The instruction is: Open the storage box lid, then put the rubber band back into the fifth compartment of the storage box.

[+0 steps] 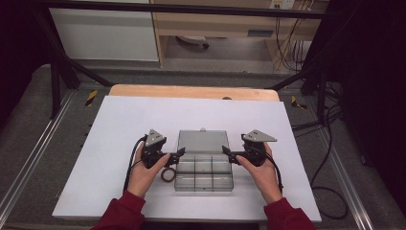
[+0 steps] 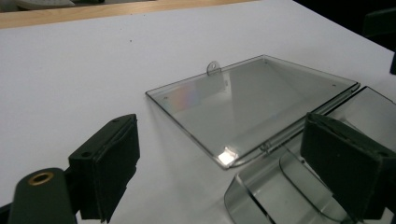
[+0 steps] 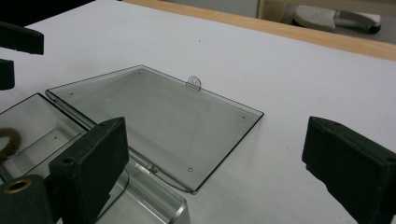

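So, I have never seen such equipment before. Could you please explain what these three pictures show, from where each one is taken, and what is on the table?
There is no robot here. A person in red sleeves holds a hand tool with two black jaws in each hand: the left gripper and the right gripper.

The high view comes from a fixed camera above the person, looking forward and down. The other two come from small cameras riding on the grippers, so each shows its own black jaws rising from the bottom.

On the white table lies a clear plastic box divided into compartments. Its lid is open and lies flat on the table behind the box, with a small tab on its far edge. A small brown ring lies just left of the box.

Both grippers are open, one at each side of the box, and hold nothing.
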A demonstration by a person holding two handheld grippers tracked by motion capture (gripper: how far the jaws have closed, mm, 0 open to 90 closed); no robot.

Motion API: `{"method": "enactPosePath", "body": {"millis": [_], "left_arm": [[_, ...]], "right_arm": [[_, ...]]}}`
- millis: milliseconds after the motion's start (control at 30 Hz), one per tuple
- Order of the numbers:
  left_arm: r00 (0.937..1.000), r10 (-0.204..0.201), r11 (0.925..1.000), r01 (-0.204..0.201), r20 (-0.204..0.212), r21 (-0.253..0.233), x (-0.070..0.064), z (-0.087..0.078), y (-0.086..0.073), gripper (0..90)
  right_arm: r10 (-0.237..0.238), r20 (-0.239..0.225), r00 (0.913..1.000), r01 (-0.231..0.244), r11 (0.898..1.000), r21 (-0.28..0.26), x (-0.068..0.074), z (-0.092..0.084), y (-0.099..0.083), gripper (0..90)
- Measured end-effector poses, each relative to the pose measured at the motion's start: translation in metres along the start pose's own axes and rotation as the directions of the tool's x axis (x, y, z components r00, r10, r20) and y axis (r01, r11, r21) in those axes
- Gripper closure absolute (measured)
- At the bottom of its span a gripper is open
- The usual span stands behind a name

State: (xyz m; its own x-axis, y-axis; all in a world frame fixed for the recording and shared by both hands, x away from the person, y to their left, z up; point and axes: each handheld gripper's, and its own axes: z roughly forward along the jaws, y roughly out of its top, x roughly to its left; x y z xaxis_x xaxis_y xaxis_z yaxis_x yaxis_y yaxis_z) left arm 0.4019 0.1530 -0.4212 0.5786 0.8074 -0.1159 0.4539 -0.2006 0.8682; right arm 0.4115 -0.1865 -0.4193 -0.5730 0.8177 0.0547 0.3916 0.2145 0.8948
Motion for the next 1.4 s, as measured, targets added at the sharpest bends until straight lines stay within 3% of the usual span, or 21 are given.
{"method": "enactPosePath", "body": {"millis": [267, 400, 633, 900, 1200, 1400], "left_arm": [[0.9994, 0.020, 0.9997, -0.020, -0.027, 0.011, -0.001, -0.020, -0.012, 10.9], [0.9988, 0.033, 0.9991, -0.032, -0.035, 0.026, -0.004, -0.028, -0.015, 10.9], [0.9981, 0.045, 0.9980, -0.043, -0.043, 0.046, -0.008, -0.040, -0.021, 10.7], [0.9982, 0.044, 0.9966, -0.041, -0.040, 0.072, -0.009, -0.047, -0.030, 11.1], [0.9982, 0.037, 0.9968, -0.034, -0.046, 0.072, -0.008, -0.051, -0.034, 11.2], [0.9976, 0.028, 0.9964, -0.023, -0.063, 0.081, -0.004, -0.050, -0.037, 17.8]], "right_arm": [[-0.056, -0.005, 0.9984, 0.056, 0.998, 0.003, 0.004, -0.015, -0.007, 6.0], [-0.055, -0.004, 0.9985, 0.055, 0.998, -0.004, 0.004, -0.025, -0.012, 6.9], [-0.090, 0.043, 0.9951, 0.091, 0.995, -0.035, 0.003, -0.042, -0.025, 6.4], [-0.044, 0.064, 0.9969, 0.046, 0.999, -0.021, 0.001, -0.060, -0.035, 6.0], [-0.036, 0.076, 0.9964, 0.037, 0.999, -0.015, -0.001, -0.074, -0.042, 4.9], [-0.036, 0.079, 0.9962, 0.036, 0.999, 0.002, -0.003, -0.081, -0.049, 4.5]]}}
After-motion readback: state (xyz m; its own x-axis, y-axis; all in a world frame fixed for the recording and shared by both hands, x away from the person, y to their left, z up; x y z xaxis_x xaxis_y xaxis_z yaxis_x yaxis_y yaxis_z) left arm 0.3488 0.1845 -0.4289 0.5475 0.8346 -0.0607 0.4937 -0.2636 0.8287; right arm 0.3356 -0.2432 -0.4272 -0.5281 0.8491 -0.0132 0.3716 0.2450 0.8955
